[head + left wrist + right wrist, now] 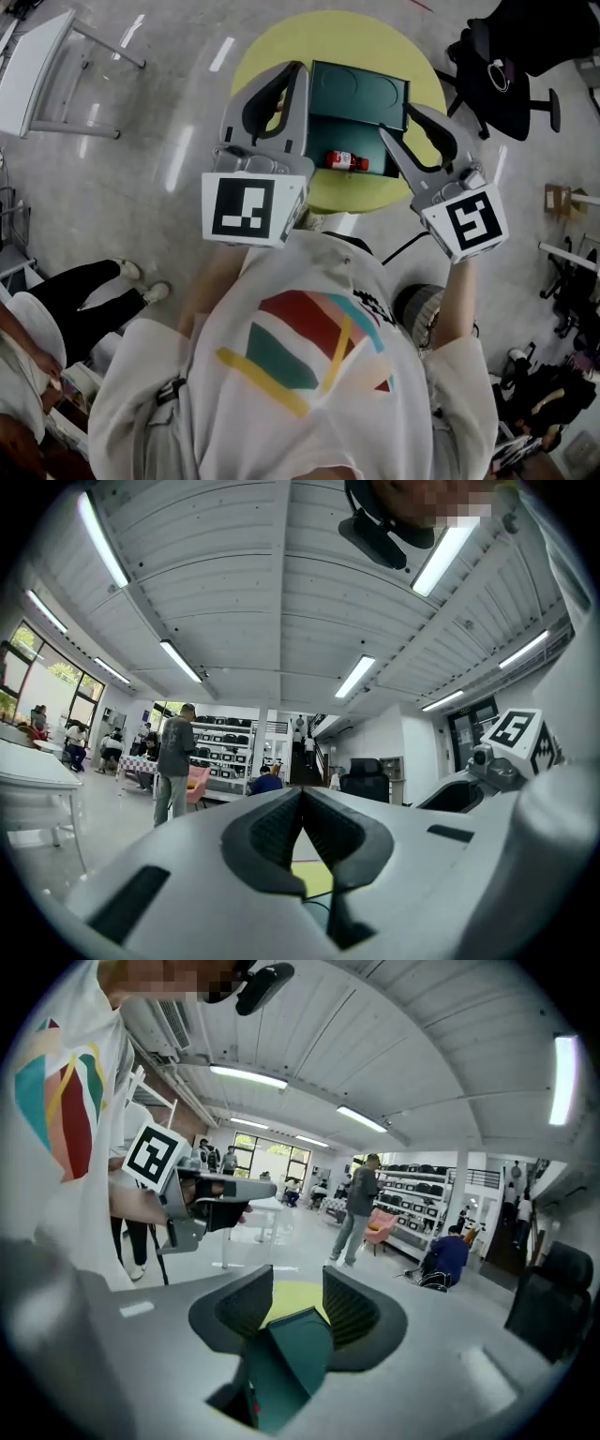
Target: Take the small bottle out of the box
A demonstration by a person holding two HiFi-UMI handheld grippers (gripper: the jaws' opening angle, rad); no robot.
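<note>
Round yellow-green table (272, 47), at 12 o'clock in the head view, bearing one container: a dark teal box (361, 94), open, with its lid raised at the box's 12 o'clock side and showing two moulded hollows on its inner face. Left gripper (298, 70), held at the box's 9 o'clock side with its tips above the lid's left corner; in the left gripper view the left gripper (302, 791) has its ribbed pads meeting at the tips, nothing between them, and a strip of the table (314, 878) shows beneath. Right gripper (397, 120), at the box's 3 o'clock side; in the right gripper view the right gripper (297, 1283) has its jaws moderately apart, and a corner of the box (281, 1363) rises into the gap from below, with the table (291, 1299) behind it; whether either pad touches the box cannot be told. Small bottle (347, 160), the box's only visible content: clear with a red label, lying on its side inside the box at its 6 o'clock edge, apart from both grippers.
</note>
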